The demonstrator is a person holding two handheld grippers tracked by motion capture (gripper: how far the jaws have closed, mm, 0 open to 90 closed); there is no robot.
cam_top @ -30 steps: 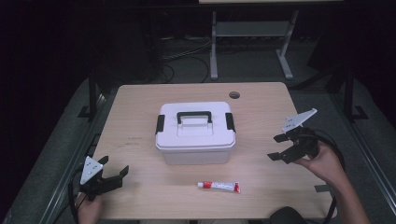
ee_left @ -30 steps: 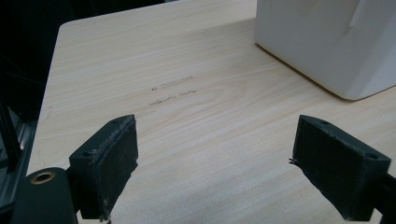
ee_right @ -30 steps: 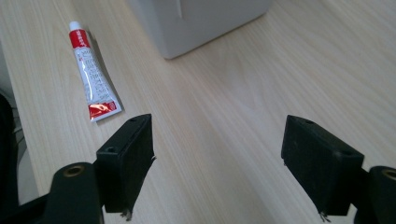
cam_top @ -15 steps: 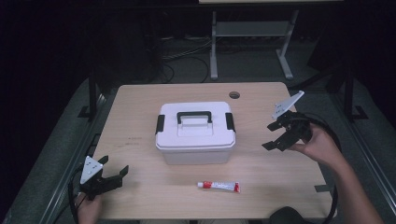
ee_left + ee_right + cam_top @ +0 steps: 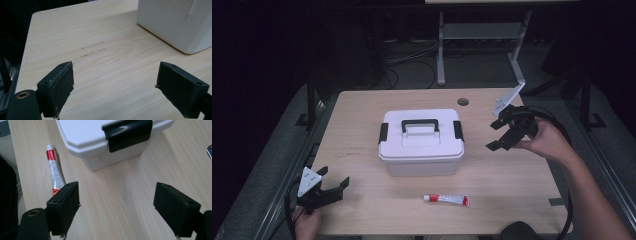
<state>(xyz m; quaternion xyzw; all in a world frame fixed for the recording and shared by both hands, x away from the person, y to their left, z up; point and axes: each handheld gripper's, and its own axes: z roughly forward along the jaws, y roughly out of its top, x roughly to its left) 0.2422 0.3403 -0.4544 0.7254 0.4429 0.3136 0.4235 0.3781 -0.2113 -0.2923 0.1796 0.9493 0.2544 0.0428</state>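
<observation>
Item one: white, rectangular plastic storage box, smooth-walled, with a black carry handle on the lid and a glossy black latch at each short end. It stands mid-table, lid on, latches down.

Item two: small white tube with red ends and red print, lying flat on the table in front of the box, near it but apart.

Item three: pale wood-grain table, matt, with a few faint scuff marks on its left half and a round cable hole near the far edge.

Item four: my right gripper, black, with a grey three-cornered plate on top, held above the table to the right of the box. Its jaws have just been opening and stand wide apart with nothing between them; they point toward the box's right-hand latch, which is near but untouched. The tube lies off beyond one jaw.

Item five: my left gripper, low at the table's near left corner, well apart from the box. Jaws released, holding nothing, bare wood between the rough black pads.
</observation>
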